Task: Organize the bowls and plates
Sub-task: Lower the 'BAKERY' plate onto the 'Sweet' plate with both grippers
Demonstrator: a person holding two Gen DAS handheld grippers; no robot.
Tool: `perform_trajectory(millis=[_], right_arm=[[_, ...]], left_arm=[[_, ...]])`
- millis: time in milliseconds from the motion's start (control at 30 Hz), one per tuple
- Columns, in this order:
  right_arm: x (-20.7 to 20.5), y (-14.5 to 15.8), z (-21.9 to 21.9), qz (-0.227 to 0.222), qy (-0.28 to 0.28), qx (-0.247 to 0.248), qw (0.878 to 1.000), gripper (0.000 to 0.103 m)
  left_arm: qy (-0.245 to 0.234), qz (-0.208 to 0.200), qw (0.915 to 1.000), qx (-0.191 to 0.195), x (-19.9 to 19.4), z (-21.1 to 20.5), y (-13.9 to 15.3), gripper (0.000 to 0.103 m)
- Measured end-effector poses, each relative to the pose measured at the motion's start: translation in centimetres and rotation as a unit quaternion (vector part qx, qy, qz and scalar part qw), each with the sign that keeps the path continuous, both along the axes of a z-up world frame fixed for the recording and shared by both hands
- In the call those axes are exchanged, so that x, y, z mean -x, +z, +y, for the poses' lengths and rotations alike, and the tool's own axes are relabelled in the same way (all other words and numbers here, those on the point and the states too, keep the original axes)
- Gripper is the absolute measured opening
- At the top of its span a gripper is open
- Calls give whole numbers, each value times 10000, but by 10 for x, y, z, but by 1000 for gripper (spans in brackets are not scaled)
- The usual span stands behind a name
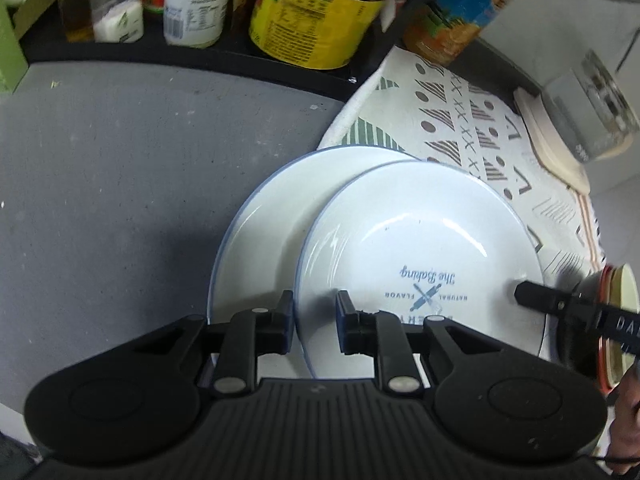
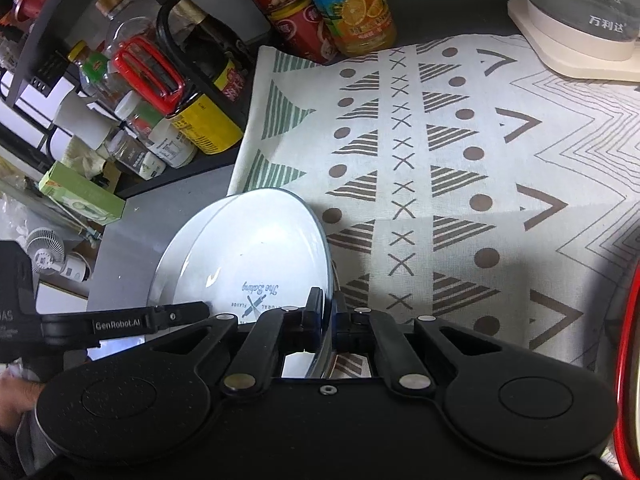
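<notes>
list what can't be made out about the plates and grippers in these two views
- Printed plate, left wrist view: the logo's lowest line is hidden behind the left gripper.
- Lower plate, both views: mostly covered by the printed plate; any print is unseen.
- Red-rimmed object, right wrist view: cut off by the frame edge, unidentifiable.
- Right gripper: its pad contact is hidden by the plate rim.

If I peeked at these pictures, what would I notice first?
First, two white plates with thin blue rims: the top plate, printed with blue writing, lies partly over the lower plate at the edge of the patterned cloth. The left gripper straddles the top plate's near rim, while the right gripper pinches its opposite edge. Behind, a black rack holds a big yellow-labelled jar and other bottles.
</notes>
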State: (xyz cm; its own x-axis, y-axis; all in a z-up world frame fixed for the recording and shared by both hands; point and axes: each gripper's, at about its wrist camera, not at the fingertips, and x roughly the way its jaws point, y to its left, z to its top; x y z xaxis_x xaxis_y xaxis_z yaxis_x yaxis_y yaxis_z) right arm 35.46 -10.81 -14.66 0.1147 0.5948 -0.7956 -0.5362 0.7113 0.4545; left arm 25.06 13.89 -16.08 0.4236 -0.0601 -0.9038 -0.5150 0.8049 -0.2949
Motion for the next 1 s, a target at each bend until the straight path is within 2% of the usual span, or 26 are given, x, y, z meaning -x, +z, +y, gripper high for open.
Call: perform_trajectory(millis=[133,367,667,933,1000], right_arm=[[0,0,0,-6,11,-4,10000,4],[1,-3,3,-5,5,61,10000,4],[1,-10,9,39,14,155,9999,8],[3,-17,17,46,78,270,9996,17],[3,-18,16,43,58,298,9995,23]], left_arm=[[-99,23,9998,-171,0,-6,1,19],[-72,78,9999,-36,-2,0,1,19],[-54,165,9996,-203,-2,2,3,19],[28,155,9996,-246,2,10,8,19],[59,134,9995,-272,4,11,11,18]])
